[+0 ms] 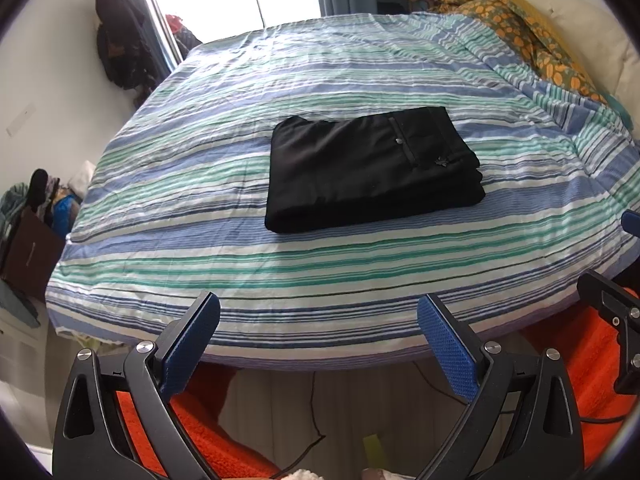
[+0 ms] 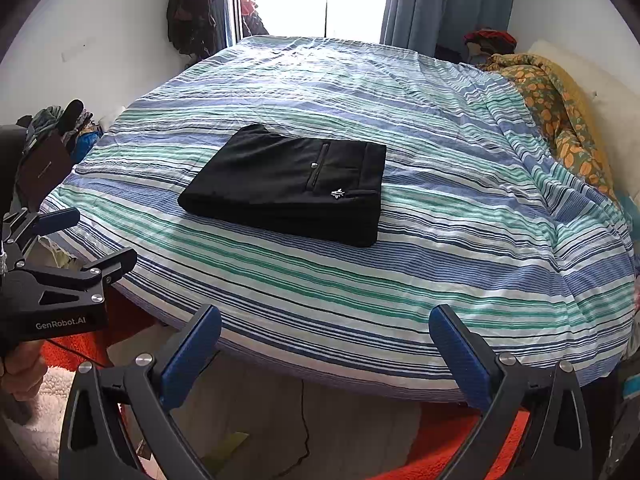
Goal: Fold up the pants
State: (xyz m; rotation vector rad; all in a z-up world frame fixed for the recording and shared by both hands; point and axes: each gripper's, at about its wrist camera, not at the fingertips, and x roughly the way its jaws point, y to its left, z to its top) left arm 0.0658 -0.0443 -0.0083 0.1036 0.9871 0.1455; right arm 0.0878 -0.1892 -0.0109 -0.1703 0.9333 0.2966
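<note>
One pair of black pants [image 1: 374, 168] lies folded into a flat, thick block on the striped bed cover [image 1: 240, 120], near the middle of the bed. On top you can see one pocket w/ one small button and one tiny white logo near the 4 o'clock corner. In the right wrist view the pants [image 2: 288, 184] sit a bit toward 10 o'clock from the pic's center.

Two grippers. The left gripper [image 1: 318, 338] has its two blue fingers [image 1: 192, 344] spread wide apart, holding nothing, down at 6 o'clock by the near bed edge, well apart from the pants. The right gripper [image 2: 325, 350] is the same: two blue pads spread wide, nothing between them, also at 6 o'clock by the bed edge.

Each gripper peeks into the other's view: the left one shows at 9 o'clock in the right wrist view, the right one at 3 o'clock in the left wrist view, cut off by the pic edge.

One orange-flower blanket [image 2: 560, 120] is bunched at 2 o'clock, w/ one pale pillow [image 1: 592, 36] behind it, partly hidden. One blue curtain [image 2: 440, 4] hangs at 12 o'clock by a v. bright window. Dark clothes [image 1: 120, 40] hang at 10 o'clock; can't tell how many. A messy pile [image 2: 60, 128] at 9 o'clock is hard to make out. An orange rug [image 1: 192, 432] shows under the bed edge.
</note>
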